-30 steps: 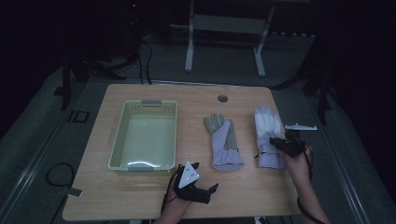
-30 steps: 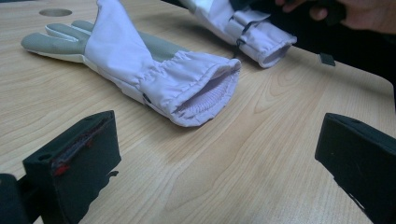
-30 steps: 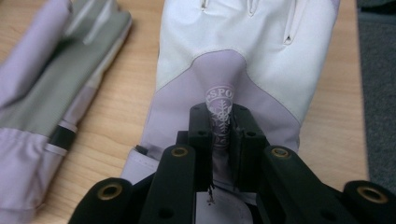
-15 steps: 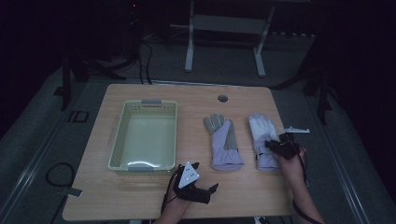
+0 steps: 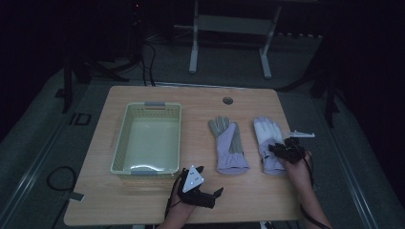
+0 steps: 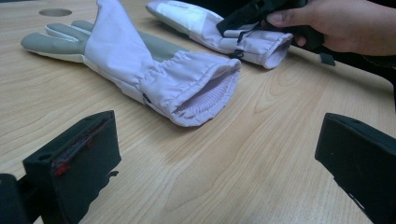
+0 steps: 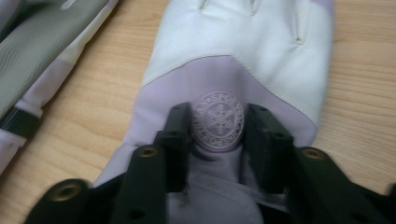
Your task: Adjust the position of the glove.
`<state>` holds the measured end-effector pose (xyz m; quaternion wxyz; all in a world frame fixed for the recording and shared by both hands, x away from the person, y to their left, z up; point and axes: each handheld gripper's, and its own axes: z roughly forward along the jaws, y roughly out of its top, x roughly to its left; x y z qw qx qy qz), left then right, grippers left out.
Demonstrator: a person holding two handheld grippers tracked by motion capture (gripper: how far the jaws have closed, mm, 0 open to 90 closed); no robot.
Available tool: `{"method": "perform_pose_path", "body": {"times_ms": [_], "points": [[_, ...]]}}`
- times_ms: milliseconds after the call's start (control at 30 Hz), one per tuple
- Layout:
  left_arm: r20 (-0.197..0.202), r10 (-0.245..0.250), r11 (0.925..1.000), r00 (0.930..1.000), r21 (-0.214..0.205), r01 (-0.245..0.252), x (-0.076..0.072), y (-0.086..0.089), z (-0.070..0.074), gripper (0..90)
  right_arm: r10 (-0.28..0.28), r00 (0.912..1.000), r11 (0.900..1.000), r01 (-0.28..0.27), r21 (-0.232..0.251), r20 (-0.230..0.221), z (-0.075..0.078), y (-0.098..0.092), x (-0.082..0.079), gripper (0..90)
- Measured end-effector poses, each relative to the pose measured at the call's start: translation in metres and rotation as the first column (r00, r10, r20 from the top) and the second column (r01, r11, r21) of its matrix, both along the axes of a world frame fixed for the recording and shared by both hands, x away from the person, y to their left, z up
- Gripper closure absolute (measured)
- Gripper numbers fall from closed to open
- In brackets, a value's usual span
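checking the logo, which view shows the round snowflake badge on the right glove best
The right gripper view: the badge sits close and sharp on the right glove. In the high view that glove is small, the badge indiscernible. The left gripper view gives mainly its cuff.

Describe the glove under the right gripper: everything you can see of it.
The right-hand glove lies flat on the wooden table, fingers pointing away from the person, cuff toward them, beside a second glove and apart from it. Its fingers and upper back look white and smooth; the lower part is pale lilac fabric with a round embossed snowflake badge. The right gripper rests on it near the wrist, jaws either side of the badge, having just been opening.
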<state>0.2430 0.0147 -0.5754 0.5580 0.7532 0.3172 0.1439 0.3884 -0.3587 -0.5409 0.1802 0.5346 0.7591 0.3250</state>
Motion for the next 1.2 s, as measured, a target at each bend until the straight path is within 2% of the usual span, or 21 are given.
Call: {"method": "perform_pose_path", "body": {"times_ms": [33,100,267,367,400,433,667,800,967,1200], "points": [[0.002,0.0,1.0,1.0,0.001,0.0,0.0,0.0,0.0,0.1,0.003,1.0,1.0,-0.003,0.003,-0.008,0.0,0.0,0.0,69.9],[0.002,0.0,1.0,1.0,0.001,0.0,0.0,0.0,0.0,0.1,0.001,0.9999,1.0,-0.001,0.009,-0.013,0.001,0.001,-0.001,75.3],[-0.001,0.002,1.0,1.0,-0.001,-0.002,0.0,0.0,0.0,0.1,-0.023,0.9996,0.9994,0.023,0.025,-0.017,0.008,0.0,-0.003,79.6],[-0.002,0.002,1.0,1.0,-0.003,-0.002,0.0,0.0,0.0,0.1,-0.027,0.9996,0.9994,0.027,0.02,-0.001,0.025,-0.001,-0.008,80.2],[-0.002,0.002,1.0,1.0,-0.003,-0.002,0.0,0.0,0.0,0.1,-0.017,0.9998,0.9996,0.017,0.024,0.012,0.037,-0.001,-0.01,80.5],[-0.002,0.003,1.0,1.0,-0.005,-0.003,0.0,0.0,0.0,0.1,-0.017,0.9998,0.9996,0.017,0.024,0.012,0.037,-0.001,-0.01,80.5],[0.0,0.004,1.0,1.0,-0.001,-0.004,0.0,0.0,0.0,0.1,-0.024,0.9971,0.9964,0.018,0.083,0.072,0.078,0.006,-0.016,80.6],[-0.001,0.005,1.0,1.0,-0.002,-0.005,0.0,0.0,0.0,0.1,0.003,0.9934,0.9968,-0.012,0.079,0.114,0.101,0.021,-0.023,80.6],[0.0,0.004,1.0,1.0,-0.003,-0.004,0.0,0.0,0.0,0.1,0.026,0.9884,0.9945,-0.041,0.096,0.15,0.124,0.042,-0.03,80.6],[0.002,0.003,1.0,1.0,-0.003,-0.003,0.0,0.0,0.0,0.1,0.063,0.9877,0.9917,-0.078,0.102,0.143,0.131,0.078,-0.033,80.5]]}}
